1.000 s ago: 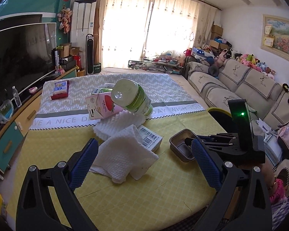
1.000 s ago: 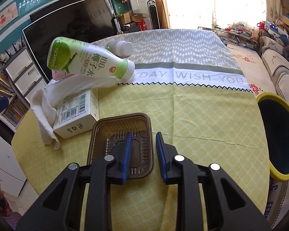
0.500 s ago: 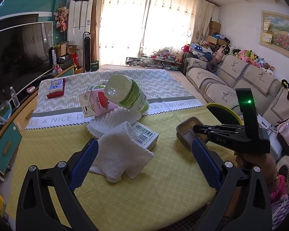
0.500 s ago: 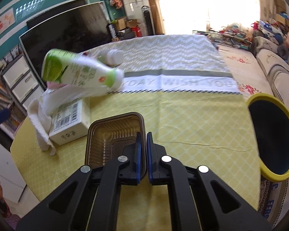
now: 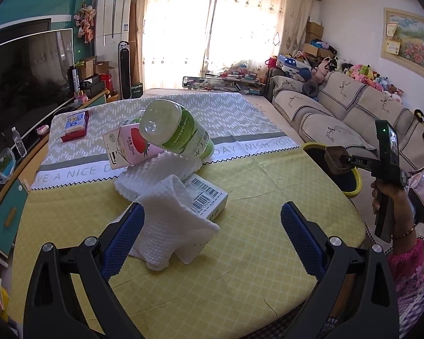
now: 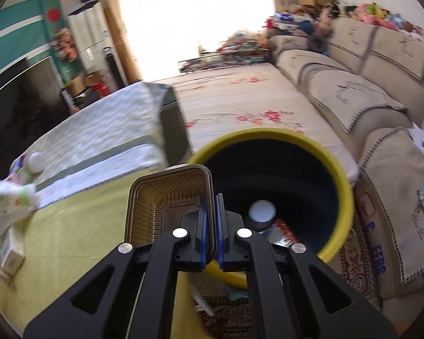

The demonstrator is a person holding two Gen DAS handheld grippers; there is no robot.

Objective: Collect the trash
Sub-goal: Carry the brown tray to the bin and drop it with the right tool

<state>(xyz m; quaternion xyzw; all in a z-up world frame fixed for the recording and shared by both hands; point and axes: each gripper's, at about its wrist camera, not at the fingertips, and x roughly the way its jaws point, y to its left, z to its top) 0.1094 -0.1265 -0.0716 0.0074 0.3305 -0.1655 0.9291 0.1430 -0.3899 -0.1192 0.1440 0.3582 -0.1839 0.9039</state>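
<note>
My right gripper [image 6: 210, 212] is shut on the near rim of a brown plastic tray [image 6: 166, 197]. It holds the tray in the air at the table's edge, partly over the open yellow bin [image 6: 336, 175]. The left wrist view shows the tray [image 5: 333, 160] over the bin [image 5: 353, 188]. My left gripper [image 5: 212, 212] stands open above the table, its left finger beside a white towel [image 5: 166, 220]. The towel is draped over a barcoded white box [image 5: 209, 197]. A green bottle [image 5: 178, 132] lies tilted on a pink carton [image 5: 130, 149] behind it.
The bin holds a white cap [image 6: 261, 211] and some wrappers. A red and blue pack [image 5: 75, 123] lies at the table's far left. A sofa [image 5: 339, 107] runs along the right, a television [image 5: 22, 79] along the left. A person's hand [image 5: 387, 195] grips the right tool.
The right gripper shut on the tray's rim, lifted it off the table and swung it right to the yellow bin. The left gripper stayed open and nearly still.
</note>
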